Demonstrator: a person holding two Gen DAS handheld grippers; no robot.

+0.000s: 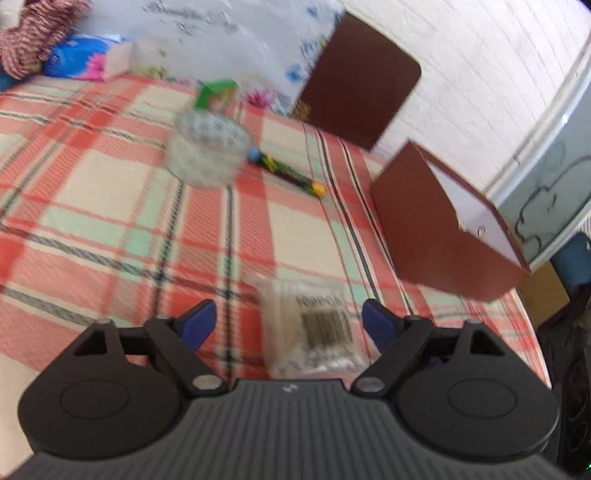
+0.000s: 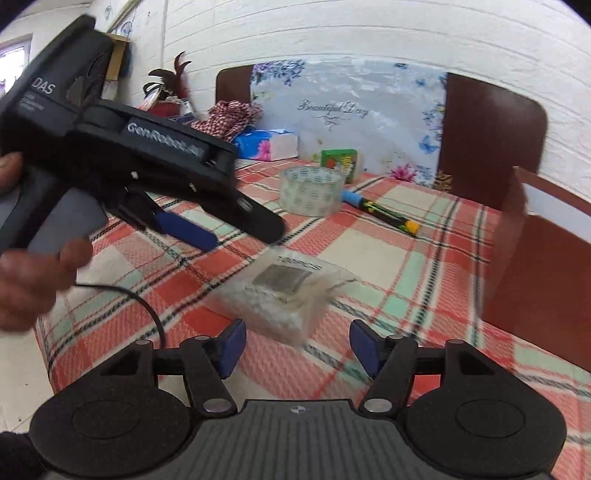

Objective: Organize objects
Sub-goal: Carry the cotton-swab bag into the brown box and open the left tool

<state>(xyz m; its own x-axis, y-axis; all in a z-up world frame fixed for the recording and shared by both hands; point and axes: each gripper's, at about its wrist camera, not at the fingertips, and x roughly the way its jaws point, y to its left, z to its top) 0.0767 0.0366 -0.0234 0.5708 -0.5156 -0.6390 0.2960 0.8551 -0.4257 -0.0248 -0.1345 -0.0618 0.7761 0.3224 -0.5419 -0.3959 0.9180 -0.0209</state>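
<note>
The left gripper [image 2: 207,236] is showing "DAS" and "GenRobot.AI" on its black body. The floral board [image 2: 347,110] against the wall is reading "Beautiful Day", and the clear packet [image 2: 284,291] is bearing "100PCS" above a barcode

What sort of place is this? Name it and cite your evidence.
Likely a home dining table: a plaid tablecloth, a brown chair back against the white brick wall, and a tissue box.

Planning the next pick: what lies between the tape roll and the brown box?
In both views, a pen lies on the plaid cloth between the tape roll and the brown box.
</note>
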